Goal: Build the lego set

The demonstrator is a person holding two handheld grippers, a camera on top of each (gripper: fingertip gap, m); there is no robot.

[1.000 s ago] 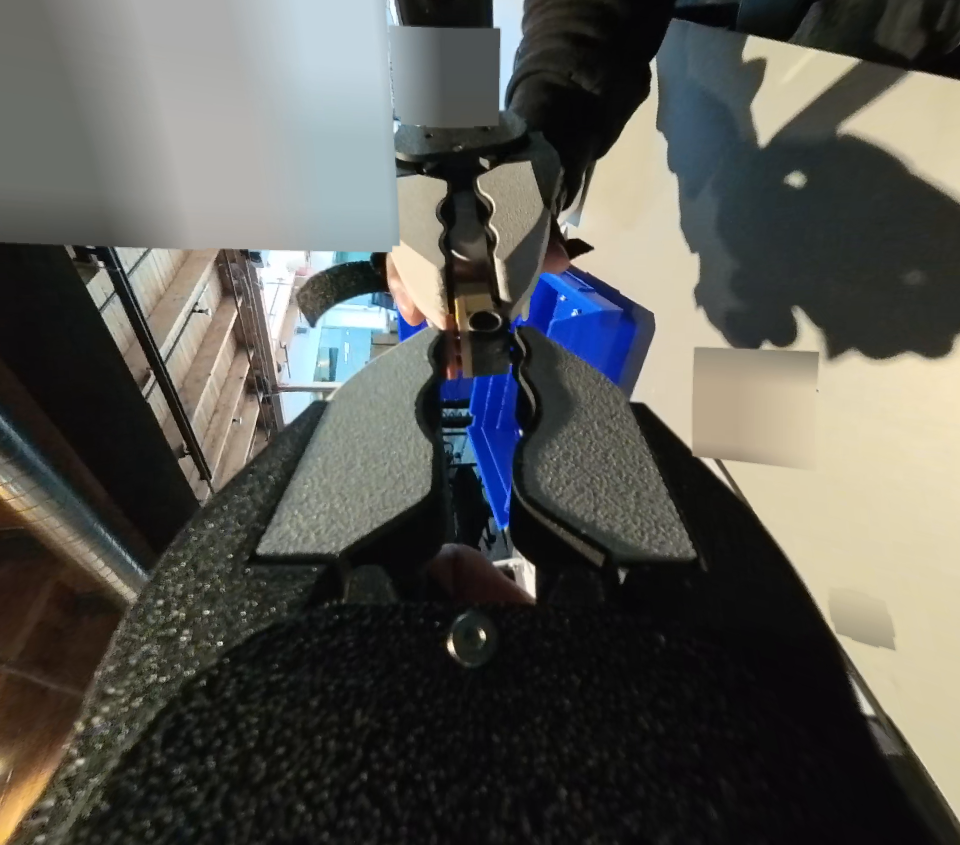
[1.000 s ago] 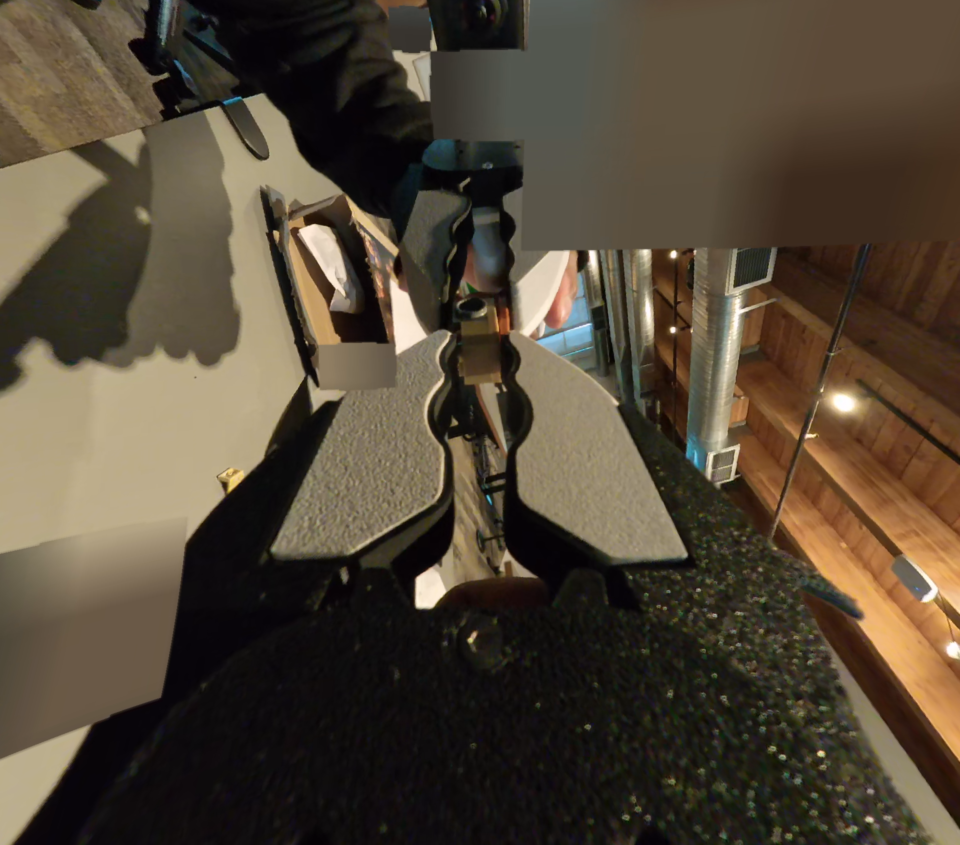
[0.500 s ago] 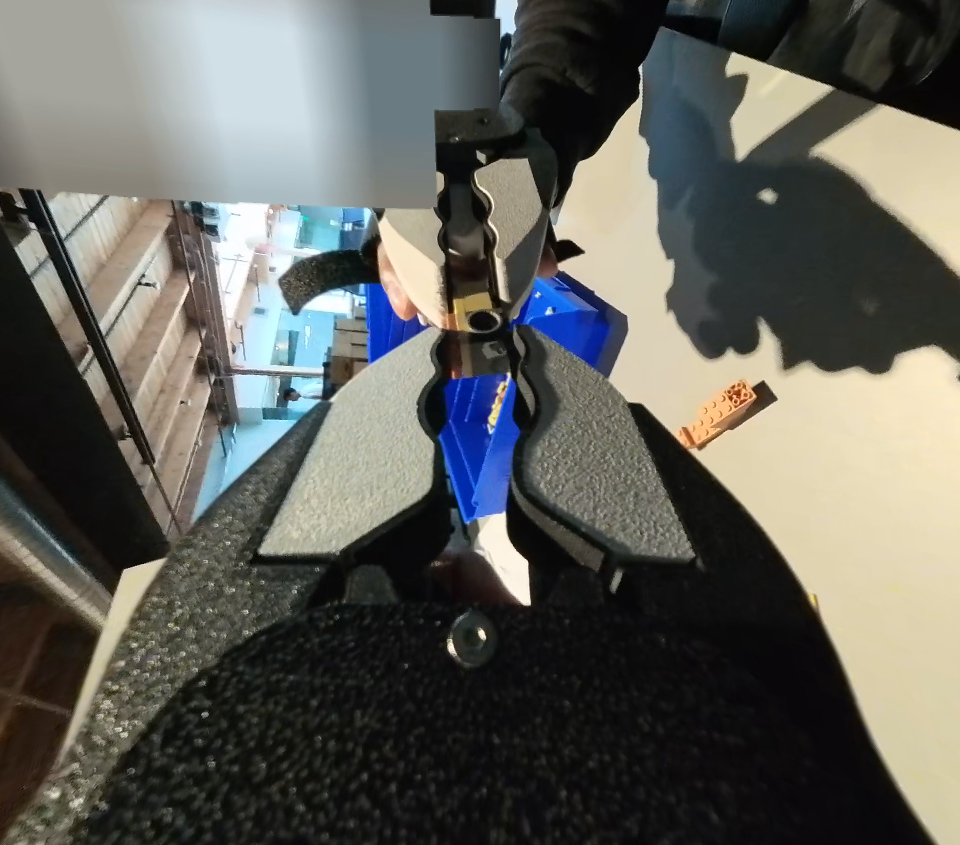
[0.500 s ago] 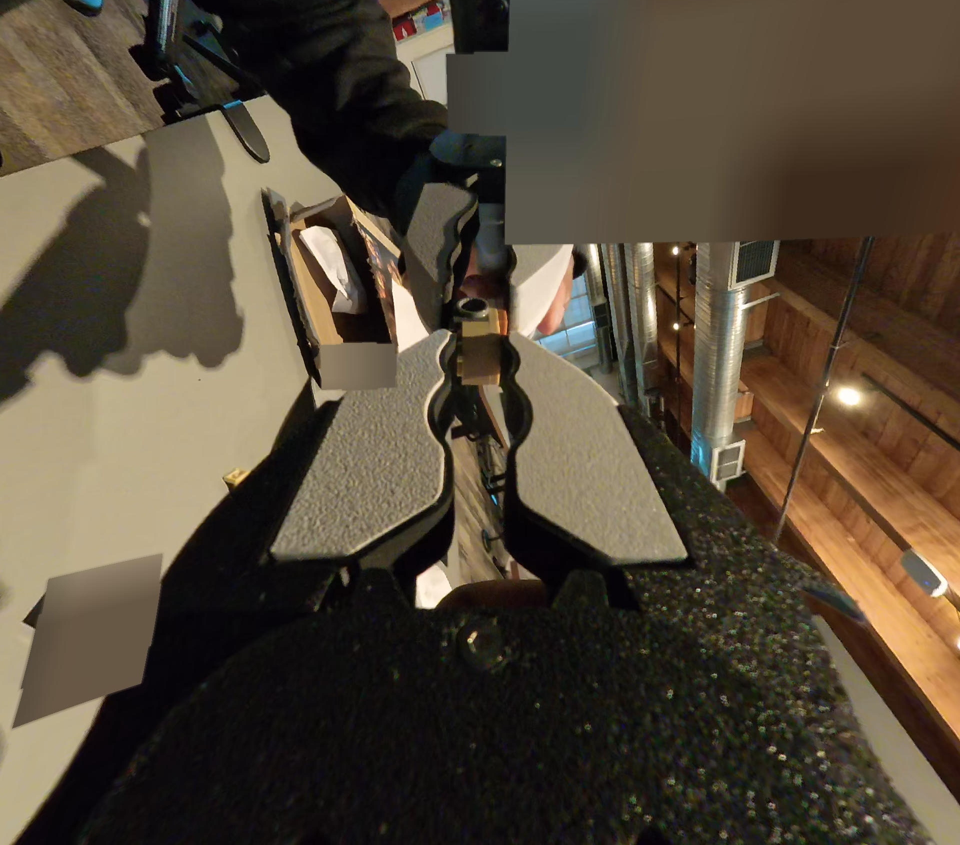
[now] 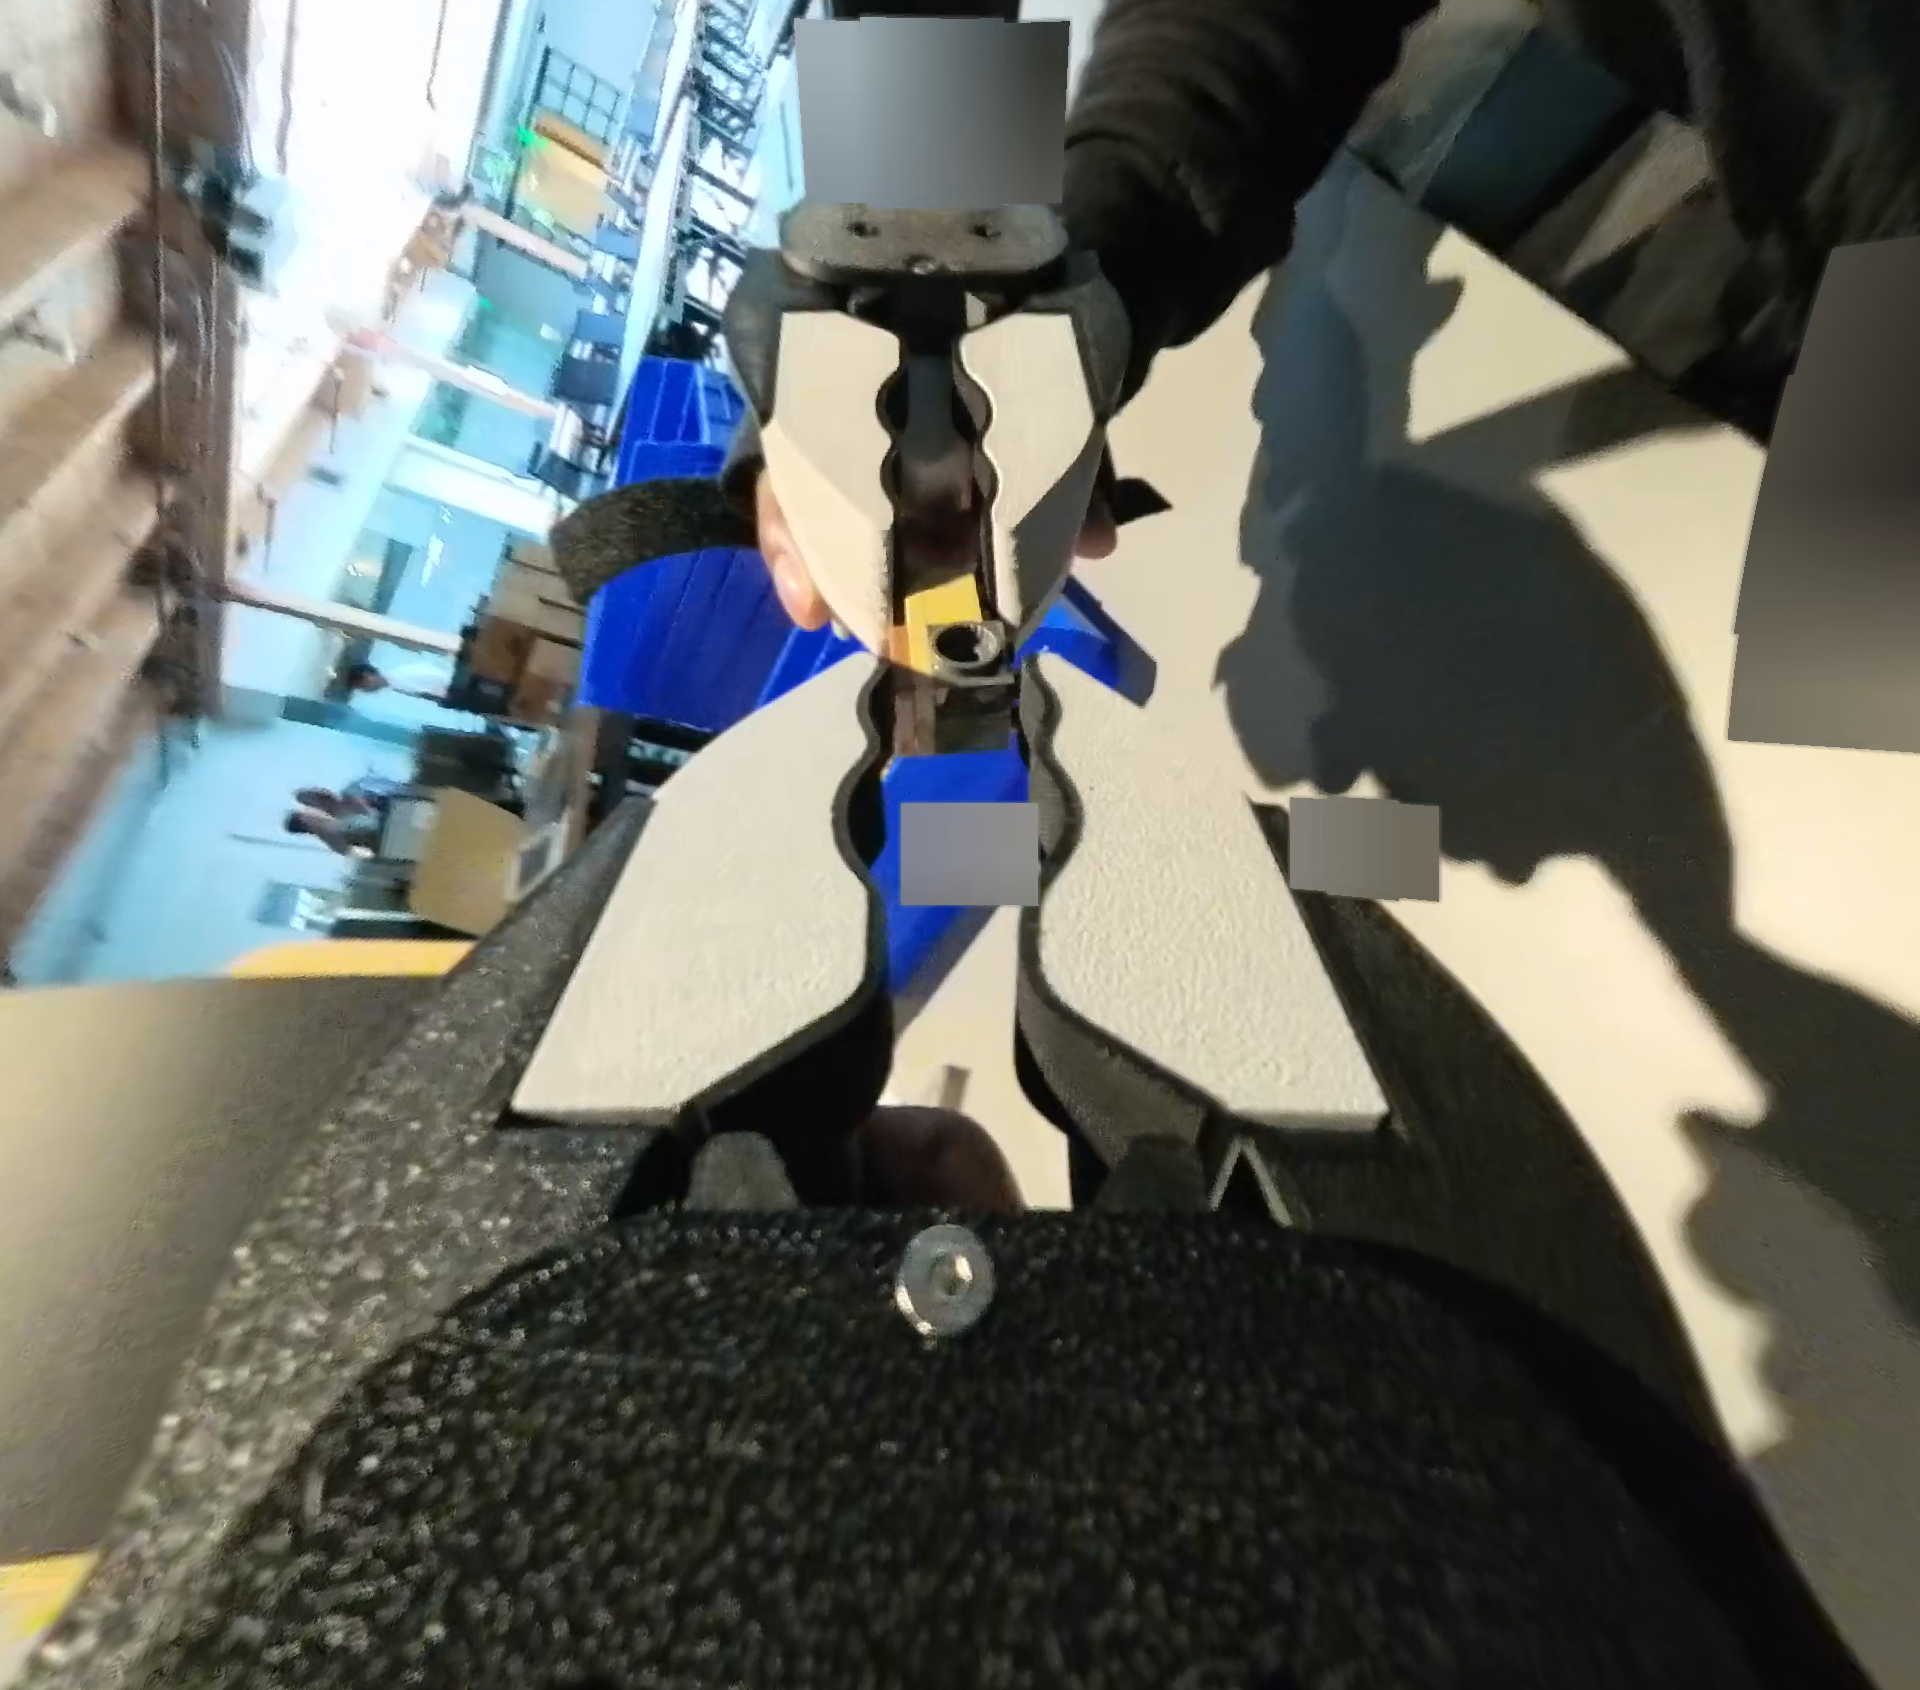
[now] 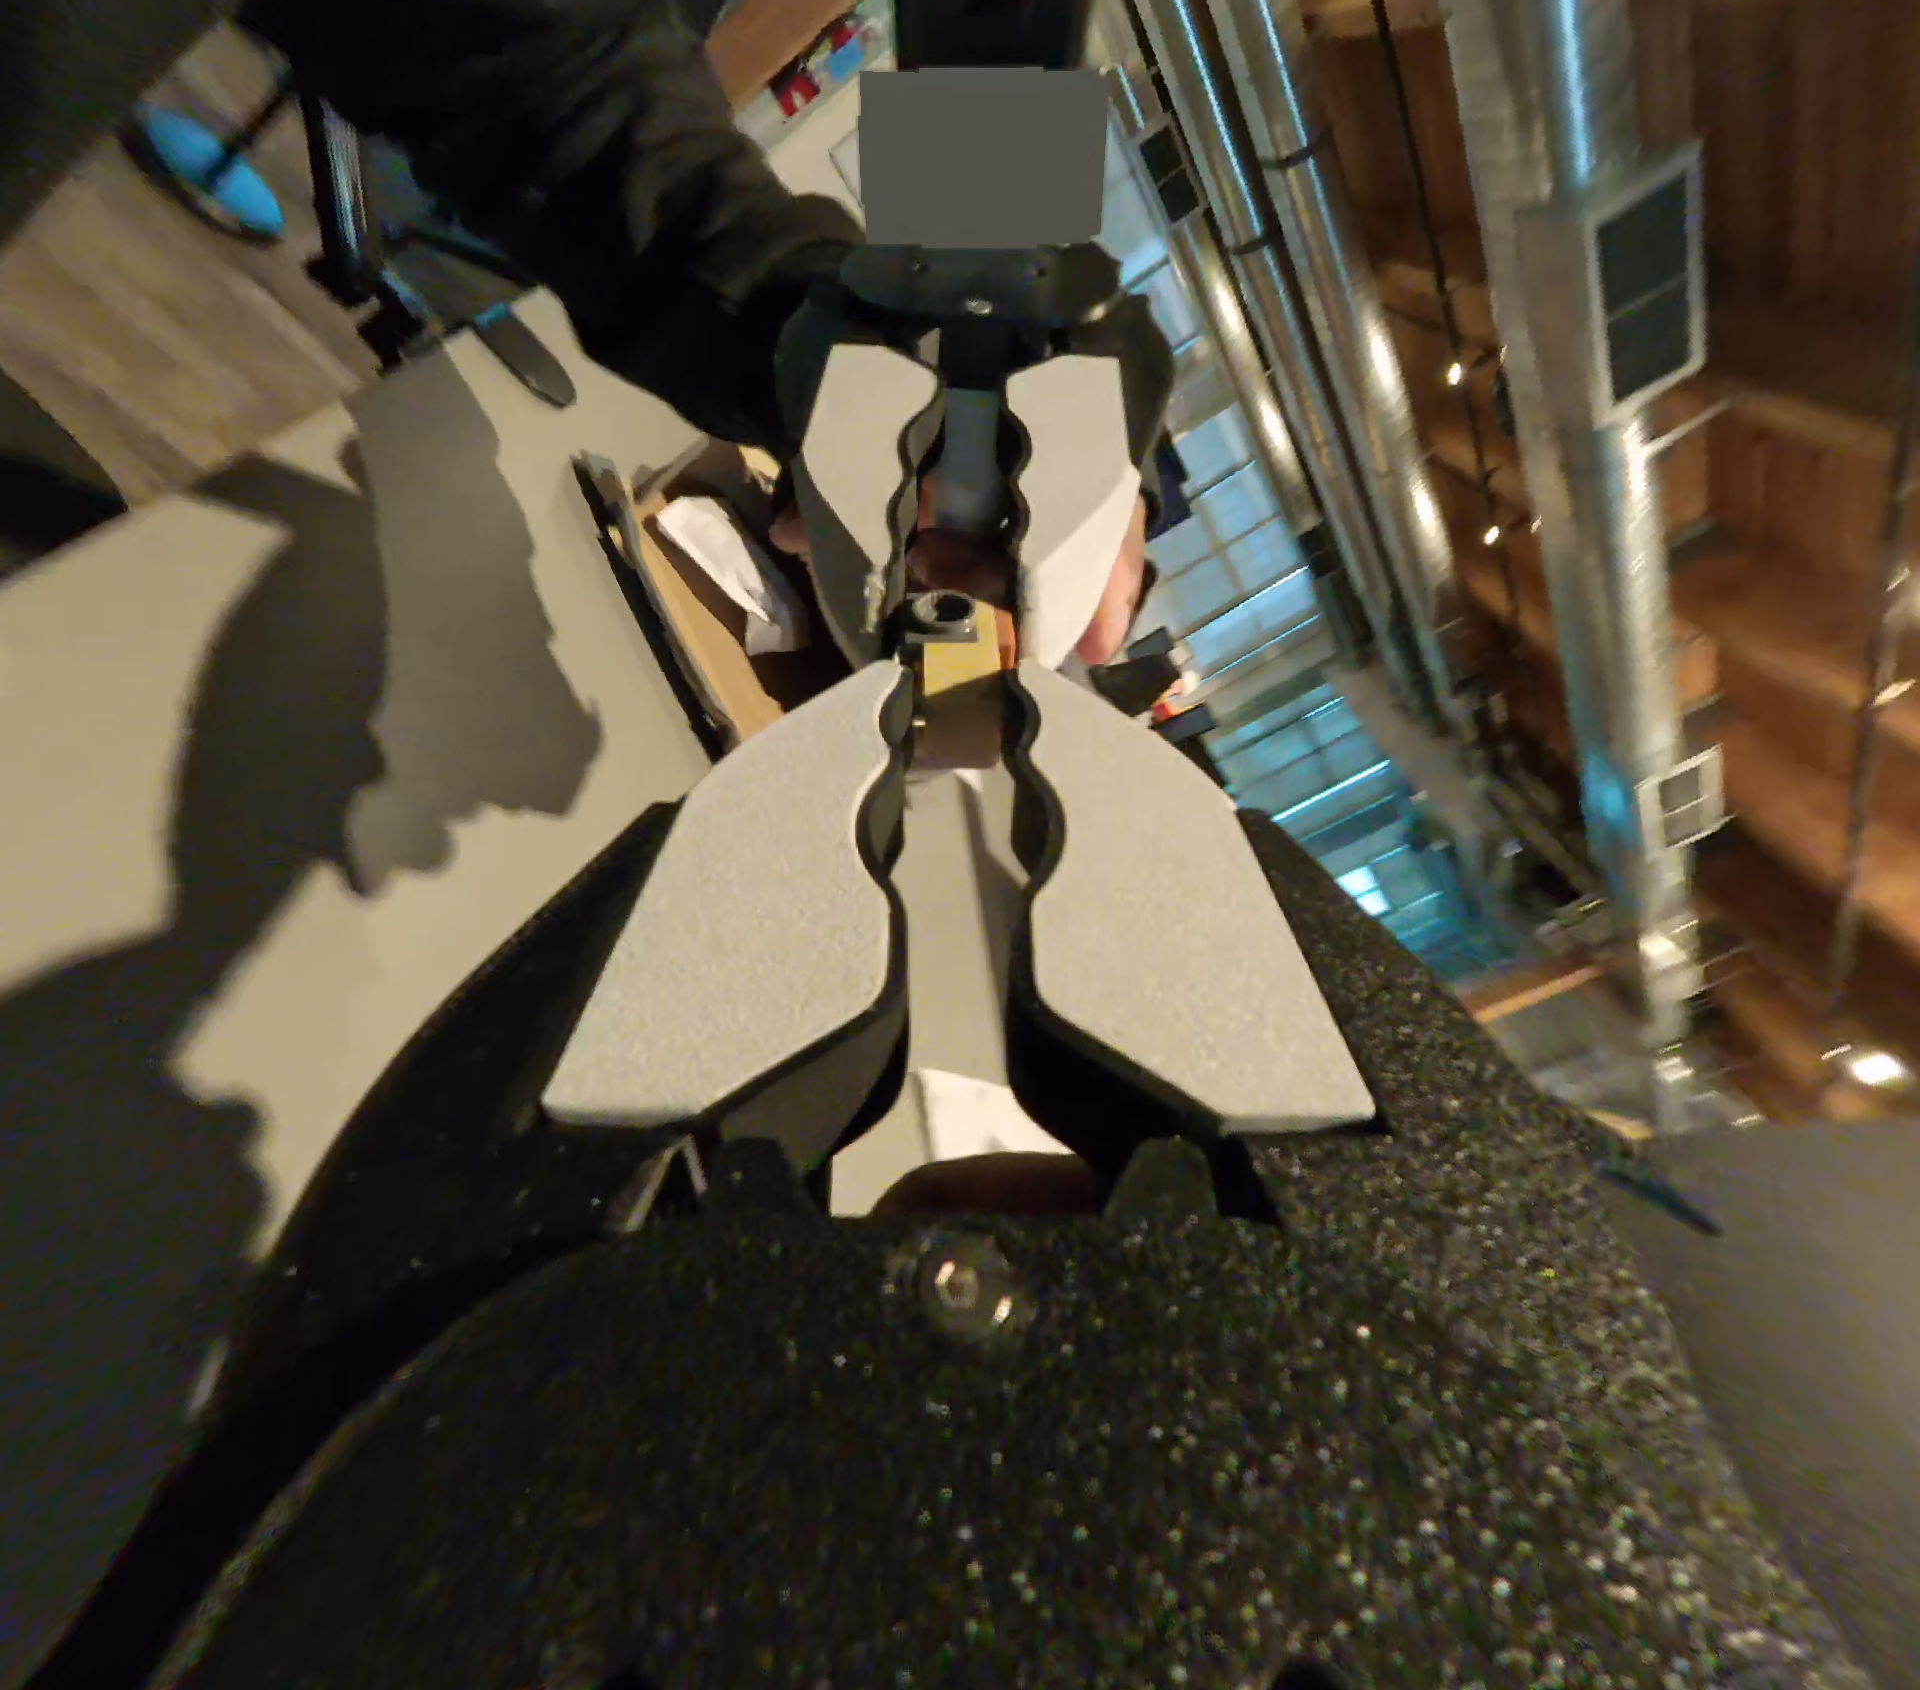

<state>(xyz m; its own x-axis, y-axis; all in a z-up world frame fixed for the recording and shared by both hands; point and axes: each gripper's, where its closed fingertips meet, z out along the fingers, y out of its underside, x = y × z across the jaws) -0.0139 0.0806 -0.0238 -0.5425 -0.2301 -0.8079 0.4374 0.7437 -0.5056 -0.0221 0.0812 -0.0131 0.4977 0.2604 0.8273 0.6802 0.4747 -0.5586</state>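
Observation:
My two grippers meet tip to tip above the table. In the left wrist view my left gripper [image 5: 951, 705] is shut on a small dark grey lego piece [image 5: 971, 651] with a round hole. The right gripper [image 5: 940, 601] faces it, shut on a yellow brick [image 5: 928, 610] that touches the dark piece. In the right wrist view my right gripper [image 6: 961, 695] is shut on the yellow brick [image 6: 961, 666]. The left gripper [image 6: 940, 601] is opposite, holding the dark piece [image 6: 940, 617] against the brick. Whether the two pieces are fully seated together is hidden by the fingers.
Blue bins [image 5: 675, 622] stand behind the grippers on the pale table [image 5: 1558, 913]. An open cardboard box [image 6: 707, 601] with white paper lies on the table [image 6: 208, 653]. A person's dark sleeves [image 6: 582, 134] reach in from above and cast shadows on the table. My two grippers' fingertips are within a few centimetres of each other.
Both grippers stay shut and tip to tip on the same pieces. Each view has swung, and the opposite gripper now shows broadside. The orange brick on the table is out of sight.

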